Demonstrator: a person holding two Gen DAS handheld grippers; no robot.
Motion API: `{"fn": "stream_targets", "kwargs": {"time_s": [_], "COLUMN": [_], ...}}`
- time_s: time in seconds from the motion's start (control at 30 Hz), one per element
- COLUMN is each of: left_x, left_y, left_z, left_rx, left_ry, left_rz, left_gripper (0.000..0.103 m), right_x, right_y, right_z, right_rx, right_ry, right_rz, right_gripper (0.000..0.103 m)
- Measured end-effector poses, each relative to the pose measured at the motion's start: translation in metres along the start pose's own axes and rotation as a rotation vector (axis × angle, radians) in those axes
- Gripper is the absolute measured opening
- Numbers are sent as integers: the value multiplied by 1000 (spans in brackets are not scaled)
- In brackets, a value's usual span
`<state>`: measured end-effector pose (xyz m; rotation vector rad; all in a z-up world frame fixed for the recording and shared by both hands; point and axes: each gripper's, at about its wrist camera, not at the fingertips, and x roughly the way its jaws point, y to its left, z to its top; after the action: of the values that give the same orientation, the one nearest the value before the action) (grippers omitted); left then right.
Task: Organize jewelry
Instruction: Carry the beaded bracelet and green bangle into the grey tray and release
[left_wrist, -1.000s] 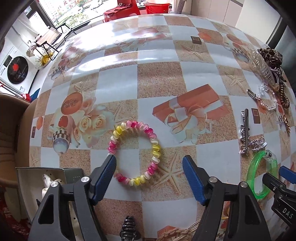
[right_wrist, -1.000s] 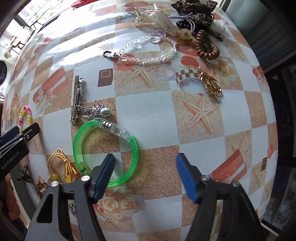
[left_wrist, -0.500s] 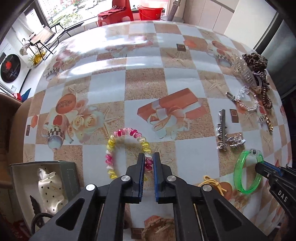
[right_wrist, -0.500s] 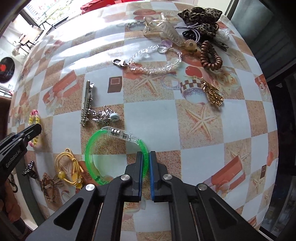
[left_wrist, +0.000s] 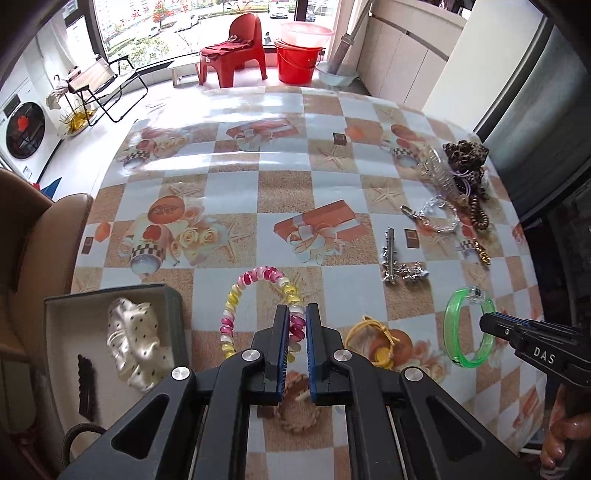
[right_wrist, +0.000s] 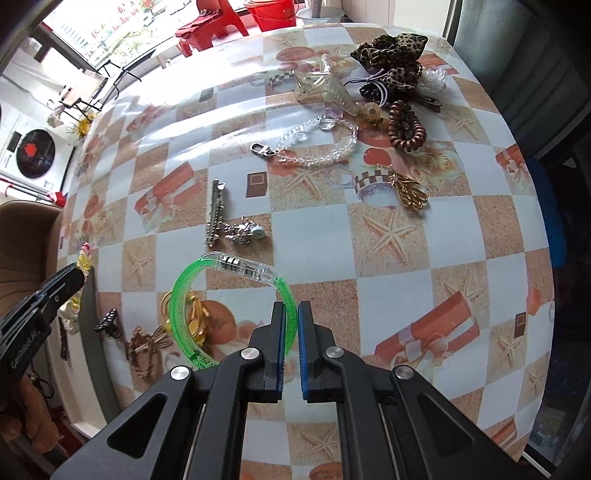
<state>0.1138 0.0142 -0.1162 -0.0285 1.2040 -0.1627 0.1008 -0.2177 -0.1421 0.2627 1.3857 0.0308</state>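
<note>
My left gripper (left_wrist: 296, 308) is shut on a pink, yellow and white coil bracelet (left_wrist: 236, 295), which hangs from the pads above the checked tablecloth. Just left of it stands an open grey box (left_wrist: 173, 295). My right gripper (right_wrist: 291, 304) is shut on the rim of a green plastic bangle (right_wrist: 181, 295) with a clear clasp, held tilted above the cloth. The left wrist view shows the right gripper (left_wrist: 487, 325) and the green bangle (left_wrist: 452, 321) at the right. In the right wrist view the left gripper (right_wrist: 74, 277) shows at the left edge.
The box holds a dotted white scrunchie (left_wrist: 133, 339). On the cloth lie a yellow cord (left_wrist: 380, 339), a woven bracelet (left_wrist: 295, 410), a silver clip (right_wrist: 216, 210), a crystal chain (right_wrist: 314, 147), a brown coil (right_wrist: 404, 127), a gold piece (right_wrist: 408, 190) and a leopard scrunchie (right_wrist: 391, 55).
Both grippers went from open around their bracelets to shut on them, then rose. The coil bracelet and the green bangle have come up off the cloth with them.
</note>
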Motion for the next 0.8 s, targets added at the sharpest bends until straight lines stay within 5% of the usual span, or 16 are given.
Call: {"fn": "stream_targets", "kwargs": {"time_s": [0.5,0.8], "left_x": [-64,-81], "left_y": [48,94], "left_z": [-58,-97], "left_rx": [-113,-217], "left_ry": [-20,-15], "left_rz": [17,50], "left_gripper": [12,12], "right_x": [-39,-45], "right_y": [36,93], "right_z": [-29,-37], "right_rx": [-67,-185], "right_ry": [0,11], "right_rz": [39,65], "right_gripper": [7,7]}}
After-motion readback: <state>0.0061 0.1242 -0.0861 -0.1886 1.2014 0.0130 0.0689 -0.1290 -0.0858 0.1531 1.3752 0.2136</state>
